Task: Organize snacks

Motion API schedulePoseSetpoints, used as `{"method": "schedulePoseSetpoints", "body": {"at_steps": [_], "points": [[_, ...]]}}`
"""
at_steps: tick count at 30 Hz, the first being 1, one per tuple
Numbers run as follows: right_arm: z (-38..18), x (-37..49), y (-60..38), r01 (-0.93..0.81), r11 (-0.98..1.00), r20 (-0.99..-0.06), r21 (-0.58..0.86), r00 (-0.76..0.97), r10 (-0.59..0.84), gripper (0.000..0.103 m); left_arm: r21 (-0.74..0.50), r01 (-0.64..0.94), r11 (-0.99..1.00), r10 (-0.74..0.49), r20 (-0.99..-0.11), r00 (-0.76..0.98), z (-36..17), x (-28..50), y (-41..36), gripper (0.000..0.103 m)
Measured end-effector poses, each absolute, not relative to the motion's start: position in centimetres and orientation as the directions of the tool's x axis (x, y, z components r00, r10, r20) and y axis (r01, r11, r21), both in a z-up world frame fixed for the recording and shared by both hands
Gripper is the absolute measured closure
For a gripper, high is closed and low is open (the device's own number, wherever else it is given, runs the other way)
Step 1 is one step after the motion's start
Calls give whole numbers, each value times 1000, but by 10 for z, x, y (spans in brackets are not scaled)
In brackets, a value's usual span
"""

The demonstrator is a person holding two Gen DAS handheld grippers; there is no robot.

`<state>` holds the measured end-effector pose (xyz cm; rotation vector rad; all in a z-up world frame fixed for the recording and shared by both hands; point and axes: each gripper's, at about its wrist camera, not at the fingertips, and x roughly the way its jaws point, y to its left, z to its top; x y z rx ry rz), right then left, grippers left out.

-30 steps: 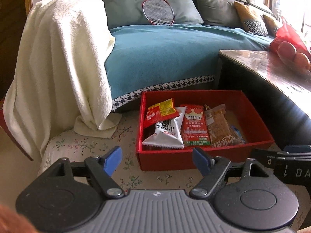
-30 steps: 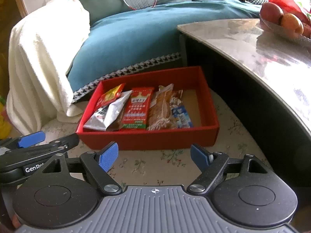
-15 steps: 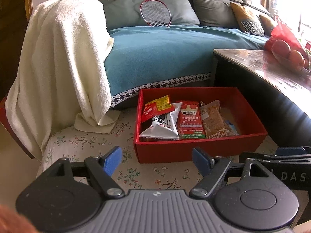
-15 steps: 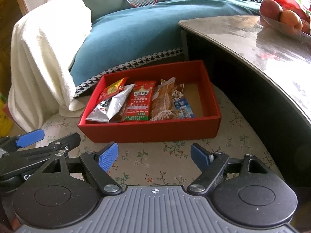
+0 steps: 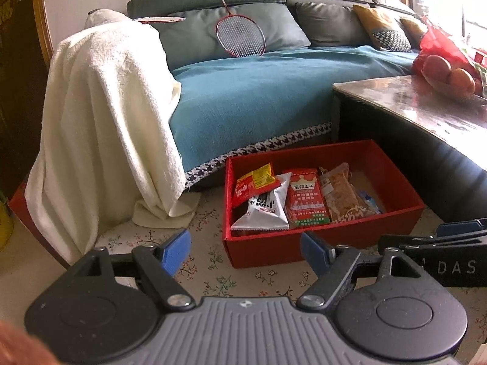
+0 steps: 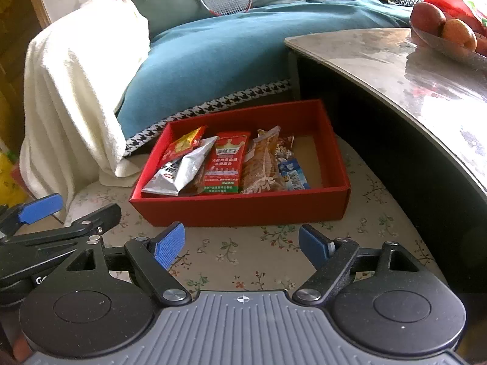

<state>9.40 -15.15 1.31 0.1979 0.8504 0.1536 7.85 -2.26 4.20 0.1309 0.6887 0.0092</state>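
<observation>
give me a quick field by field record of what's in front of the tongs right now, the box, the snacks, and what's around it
container: red box on the floral mat
contents: silver packet, red packet with a crown print, clear-wrapped pastry, small blue packet, red-and-yellow packet
free space: right end of box
left tongs: open, empty
right tongs: open, empty
nearby: table, sofa with teal cover, white towel
</observation>
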Motion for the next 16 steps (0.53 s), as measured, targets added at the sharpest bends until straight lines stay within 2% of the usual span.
{"method": "schedulePoseSetpoints", "body": {"at_steps": [16], "points": [[15,93,-152,-58,970,-724,238,655,217,16,118,43,992,38,-608,793,43,75,-21,30]]}}
